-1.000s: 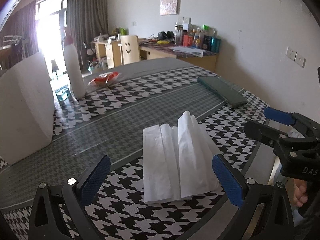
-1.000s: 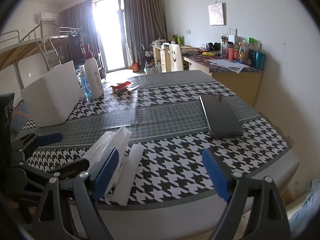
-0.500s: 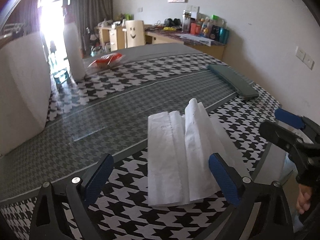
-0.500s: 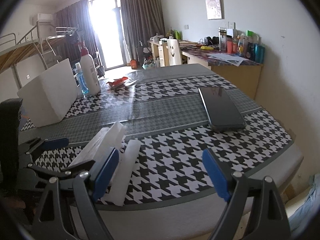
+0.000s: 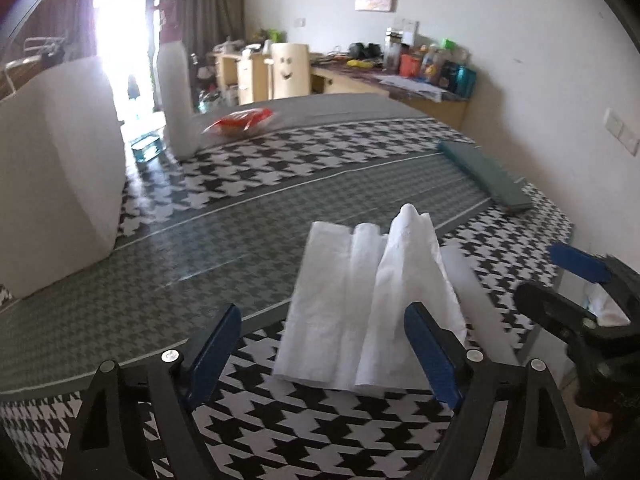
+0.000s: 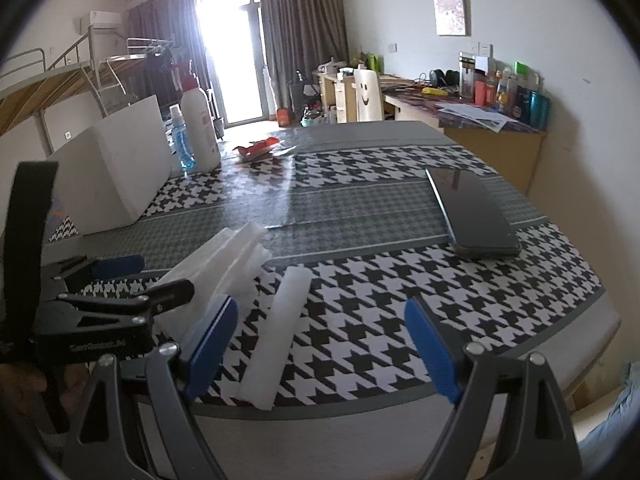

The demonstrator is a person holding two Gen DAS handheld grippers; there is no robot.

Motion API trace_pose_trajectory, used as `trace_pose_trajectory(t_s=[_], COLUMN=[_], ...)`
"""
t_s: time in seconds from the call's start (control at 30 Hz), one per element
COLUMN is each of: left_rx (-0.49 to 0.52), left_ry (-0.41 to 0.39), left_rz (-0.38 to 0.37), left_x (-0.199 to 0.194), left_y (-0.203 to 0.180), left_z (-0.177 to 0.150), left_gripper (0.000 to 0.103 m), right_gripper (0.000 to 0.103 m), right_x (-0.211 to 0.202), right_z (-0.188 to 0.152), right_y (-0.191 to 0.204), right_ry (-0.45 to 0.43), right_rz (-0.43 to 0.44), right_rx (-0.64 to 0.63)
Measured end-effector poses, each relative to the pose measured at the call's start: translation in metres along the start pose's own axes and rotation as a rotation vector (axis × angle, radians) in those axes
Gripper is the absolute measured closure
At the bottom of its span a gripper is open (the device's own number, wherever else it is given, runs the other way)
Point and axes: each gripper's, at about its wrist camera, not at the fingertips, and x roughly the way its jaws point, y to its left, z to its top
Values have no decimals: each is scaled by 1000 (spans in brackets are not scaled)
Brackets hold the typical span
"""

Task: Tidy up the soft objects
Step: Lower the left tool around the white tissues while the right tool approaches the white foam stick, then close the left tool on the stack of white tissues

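A white folded paper tissue (image 5: 360, 300) lies on the houndstooth tablecloth near the front edge, with one fold standing up as a ridge. It also shows in the right wrist view (image 6: 240, 264), where one rolled flap (image 6: 280, 328) lies flat. My left gripper (image 5: 324, 344) is open and empty, just before the tissue's near end. My right gripper (image 6: 320, 344) is open and empty, to the right of the tissue. The right gripper shows at the right edge of the left wrist view (image 5: 576, 300).
A white foam box (image 6: 116, 176) stands at the left. A white bottle (image 6: 199, 128), a blue bottle (image 6: 181, 140) and a red wrapper (image 6: 258, 148) are at the back. A dark flat case (image 6: 468, 212) lies at the right. The table edge (image 6: 400, 400) is close in front.
My left gripper has moved forward and to the left, closer to the tissue's near end. My right gripper has moved a little forward. The tissue lies as before.
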Motion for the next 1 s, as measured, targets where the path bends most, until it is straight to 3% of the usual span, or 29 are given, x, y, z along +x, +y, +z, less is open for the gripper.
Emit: trace_pose_trajectory(t_s=[0.27,0.53,0.63,0.7,0.73,1.0], left_rx=[16,82,101,104,105,71], left_ry=[29,75,73,70,70,3], left_rz=[-28,-35,-9,-9,-10,-61], left_x=[8,18,18,17,17,0], left_y=[-6,-18,-21,-20,-20,-13], left_z=[1,-1,0,0,0,3], left_gripper=[19,42,64,85,89,93], right_gripper=[15,15,14,14,15,15], right_x=[2,4,4,4,4,5], right_z=[-1,-2,-3,-3,-3,-4], right_y=[-1,-4,-5,-5,-5,4], right_ry=[8,19,20,20,20,27], right_rz=[2,10,13,15,15,32], right_rx=[5,20,20,21,22,4])
